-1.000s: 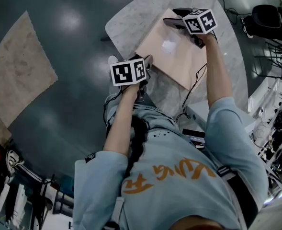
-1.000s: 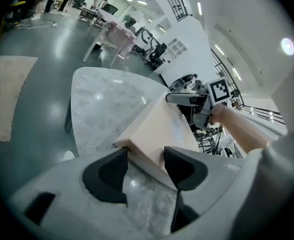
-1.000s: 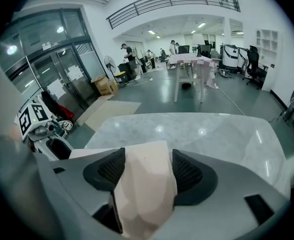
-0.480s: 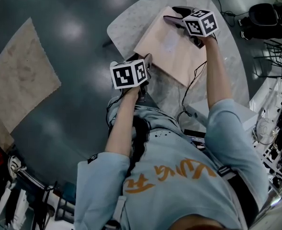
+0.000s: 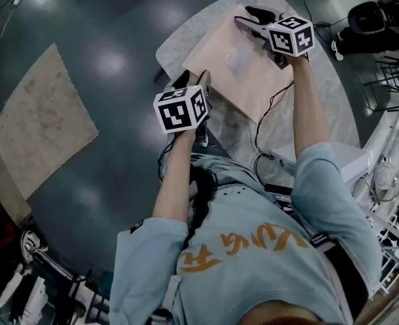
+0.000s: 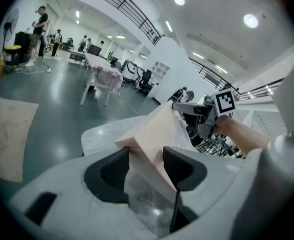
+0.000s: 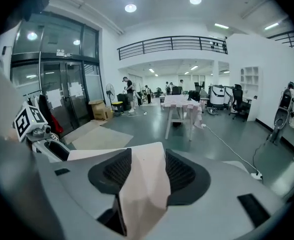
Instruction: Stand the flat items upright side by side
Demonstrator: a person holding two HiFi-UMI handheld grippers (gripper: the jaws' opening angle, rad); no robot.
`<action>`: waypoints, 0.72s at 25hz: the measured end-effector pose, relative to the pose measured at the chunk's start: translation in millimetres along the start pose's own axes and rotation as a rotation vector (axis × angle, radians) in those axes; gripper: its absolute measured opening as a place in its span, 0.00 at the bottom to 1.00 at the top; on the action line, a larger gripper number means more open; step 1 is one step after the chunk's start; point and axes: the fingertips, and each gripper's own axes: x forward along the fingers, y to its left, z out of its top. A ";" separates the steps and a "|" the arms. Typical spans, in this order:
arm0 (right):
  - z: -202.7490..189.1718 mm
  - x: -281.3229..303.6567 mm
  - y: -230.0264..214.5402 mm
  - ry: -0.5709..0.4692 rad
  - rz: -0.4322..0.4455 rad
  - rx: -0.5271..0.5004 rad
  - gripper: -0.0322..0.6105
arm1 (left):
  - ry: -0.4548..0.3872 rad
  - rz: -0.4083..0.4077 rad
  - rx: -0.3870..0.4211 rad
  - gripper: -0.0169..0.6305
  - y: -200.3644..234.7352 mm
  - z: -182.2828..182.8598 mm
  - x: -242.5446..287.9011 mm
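Lifting the pink flat item [image 5: 233,66] off the counter [image 5: 185,36], both hands sit higher than a second ago.
At the counter's near edge, the left gripper [image 5: 196,80] has its fingers clamped on one corner. At the counter's far side, the right gripper [image 5: 250,17] has just been closing its fingers, which now pinch the opposite corner. The item hangs tilted over the counter, probably about to be stood upright. A rug [image 5: 47,117] lies well left of the counter, and a cable [image 5: 257,137] trailing across the counter's near part could snag.
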 end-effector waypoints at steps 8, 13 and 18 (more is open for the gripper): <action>36.0 -27.5 4.0 -0.148 -0.028 0.011 0.37 | -0.140 0.057 0.129 0.36 -9.6 41.9 -26.8; 47.8 -50.3 3.6 -0.240 -0.050 0.051 0.37 | -0.241 0.083 0.199 0.35 -23.3 67.0 -44.0; 55.2 -74.5 4.2 -0.327 -0.111 0.085 0.37 | -0.316 0.093 0.280 0.34 -39.8 89.1 -60.4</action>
